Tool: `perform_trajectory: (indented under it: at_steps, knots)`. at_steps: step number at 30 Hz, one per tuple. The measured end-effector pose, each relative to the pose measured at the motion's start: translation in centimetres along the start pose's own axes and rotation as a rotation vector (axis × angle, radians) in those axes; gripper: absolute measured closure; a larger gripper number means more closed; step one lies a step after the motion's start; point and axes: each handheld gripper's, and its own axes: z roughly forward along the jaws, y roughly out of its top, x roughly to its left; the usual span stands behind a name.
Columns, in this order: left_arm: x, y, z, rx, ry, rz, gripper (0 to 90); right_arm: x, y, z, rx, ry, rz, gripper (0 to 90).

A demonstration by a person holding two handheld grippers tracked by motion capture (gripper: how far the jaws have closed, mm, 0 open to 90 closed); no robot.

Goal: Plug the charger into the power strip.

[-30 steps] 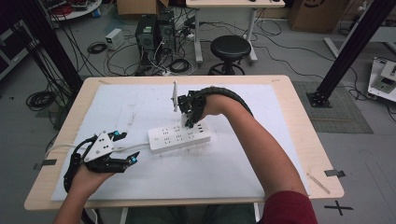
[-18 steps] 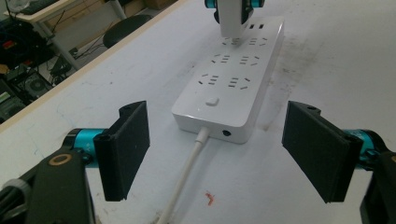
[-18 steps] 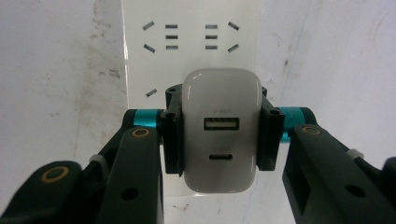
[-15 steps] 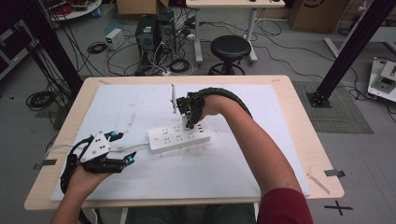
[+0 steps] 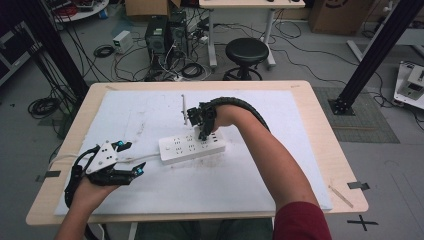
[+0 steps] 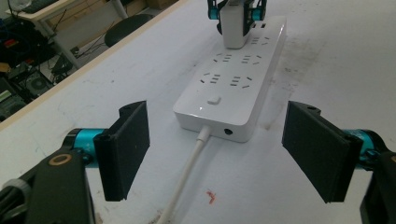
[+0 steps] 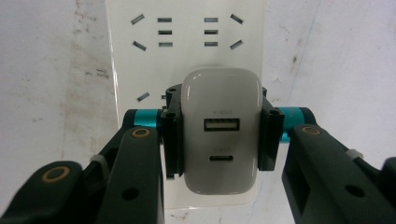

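Note:
A white power strip (image 5: 180, 147) lies on the white mat, its cable (image 5: 145, 159) running left. My right gripper (image 5: 202, 131) points down over the strip's right half, shut on a white USB charger (image 7: 222, 135) held by its two sides. In the left gripper view the charger (image 6: 233, 28) stands upright on the far sockets of the strip (image 6: 238, 88); I cannot tell whether its prongs are seated. My left gripper (image 5: 131, 157) rests near the cable end. Its jaws stand open (image 6: 217, 154) on either side of the cable (image 6: 187, 177) without touching it.
A thin grey rod (image 5: 184, 107) shows just left of the right hand. The mat sits on a wooden table (image 5: 320, 125) with a small stick (image 5: 340, 195) near its right edge. Behind the table are a black stool (image 5: 245, 50), computer towers and floor cables.
The right gripper, still holding the charger, has shifted slightly down toward the strip. The left gripper has stayed where it was.

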Motion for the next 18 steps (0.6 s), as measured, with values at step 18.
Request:
perform_trajectory:
  at_steps: [18]
  knots:
    - [0.52, 0.02, -0.24, 0.003, 0.009, -0.003, 23.2, -0.28, -0.6, 0.27, -0.026, 0.015, 0.043, 52.2]
